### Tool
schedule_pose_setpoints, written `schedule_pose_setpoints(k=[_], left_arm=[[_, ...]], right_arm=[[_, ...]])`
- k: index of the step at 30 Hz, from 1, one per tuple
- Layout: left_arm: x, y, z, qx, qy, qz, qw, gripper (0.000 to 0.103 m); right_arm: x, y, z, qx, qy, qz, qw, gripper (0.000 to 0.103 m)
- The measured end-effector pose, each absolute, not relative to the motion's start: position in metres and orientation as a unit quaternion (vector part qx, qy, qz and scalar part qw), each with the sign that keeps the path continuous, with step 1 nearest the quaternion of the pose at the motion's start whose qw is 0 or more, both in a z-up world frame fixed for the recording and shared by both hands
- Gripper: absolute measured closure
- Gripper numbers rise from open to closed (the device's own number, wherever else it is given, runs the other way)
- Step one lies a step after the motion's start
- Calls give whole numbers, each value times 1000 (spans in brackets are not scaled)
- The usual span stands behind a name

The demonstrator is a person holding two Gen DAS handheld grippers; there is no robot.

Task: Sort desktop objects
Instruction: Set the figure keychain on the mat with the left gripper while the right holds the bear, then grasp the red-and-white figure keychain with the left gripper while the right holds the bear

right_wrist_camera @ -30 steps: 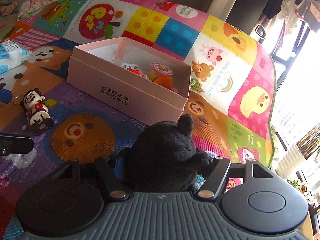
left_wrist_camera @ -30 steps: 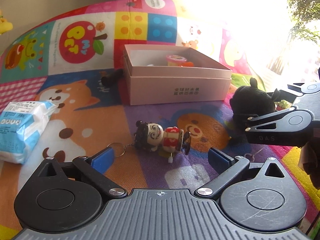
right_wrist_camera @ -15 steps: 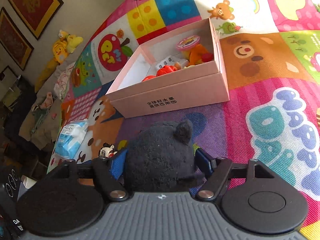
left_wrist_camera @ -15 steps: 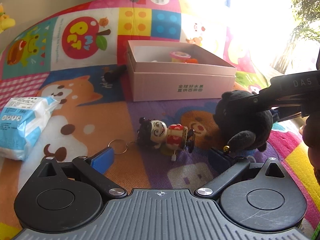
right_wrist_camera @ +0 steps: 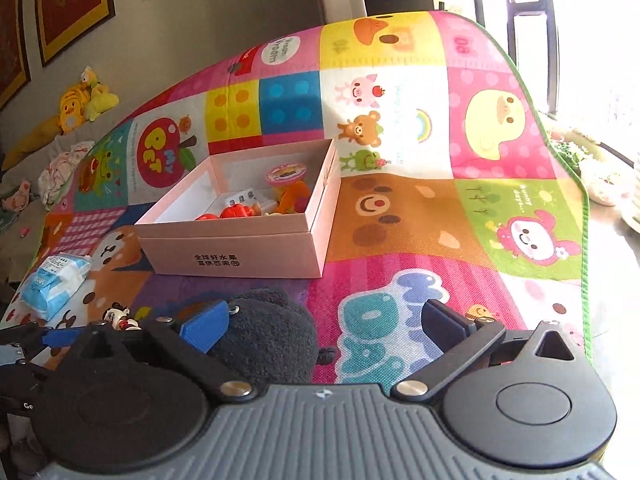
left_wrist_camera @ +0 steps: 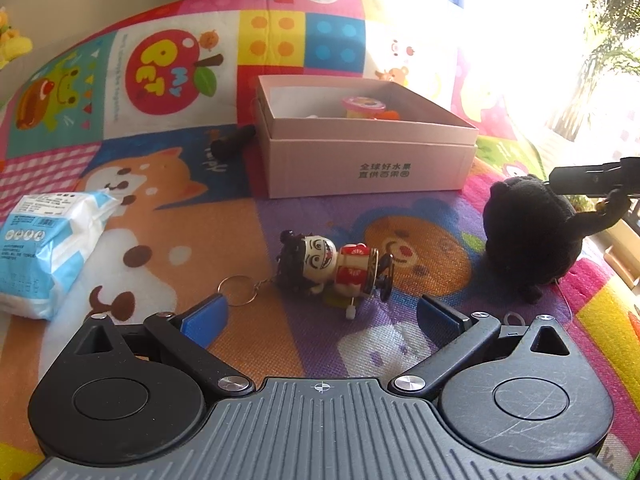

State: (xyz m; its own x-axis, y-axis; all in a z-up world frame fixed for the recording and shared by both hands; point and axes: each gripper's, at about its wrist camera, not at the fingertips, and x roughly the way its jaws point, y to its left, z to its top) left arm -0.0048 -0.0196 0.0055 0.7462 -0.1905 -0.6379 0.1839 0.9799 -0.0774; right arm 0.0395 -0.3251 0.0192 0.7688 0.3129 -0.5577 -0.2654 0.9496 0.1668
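Observation:
A black plush toy (right_wrist_camera: 268, 336) lies on the play mat between the jaws of my right gripper (right_wrist_camera: 324, 322). The jaws are opening wide: the plush leans by the left pad and the right pad stands clear of it. In the left wrist view the plush (left_wrist_camera: 528, 236) sits at the right, under one right finger (left_wrist_camera: 592, 178). My left gripper (left_wrist_camera: 320, 318) is open above the mat, just short of a wind-up doll (left_wrist_camera: 336, 266) with a key ring. The open pink box (right_wrist_camera: 240, 256) holds a pink-lidded cup and several small toys.
A blue and white tissue pack (left_wrist_camera: 44, 240) lies at the left. A small black object (left_wrist_camera: 232, 142) rests against the box's left side (left_wrist_camera: 368, 168). The colourful mat (right_wrist_camera: 420, 216) ends in a green edge at the right; soft toys lie beyond it.
My right gripper has rolled, swung to the right and opened, letting go of the black plush, which now sits on the mat farther right. The left gripper and the doll have stayed put.

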Motion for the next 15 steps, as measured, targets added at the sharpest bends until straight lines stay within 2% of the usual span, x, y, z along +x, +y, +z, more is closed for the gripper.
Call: schedule_pose_setpoints(k=[6,11,15], left_arm=[[-4,-20,5,-5,342,-100,934,0],[-4,-20,5,-3,343,-98,934,0],[-4,-24,5,10,345,-94,934,0]], right_arm=[[15,-322,27,7,290,250,924,0],[6,-293,8,-59,312,262,911,0],[10,-278,-10,-61,340,261,901,0]])
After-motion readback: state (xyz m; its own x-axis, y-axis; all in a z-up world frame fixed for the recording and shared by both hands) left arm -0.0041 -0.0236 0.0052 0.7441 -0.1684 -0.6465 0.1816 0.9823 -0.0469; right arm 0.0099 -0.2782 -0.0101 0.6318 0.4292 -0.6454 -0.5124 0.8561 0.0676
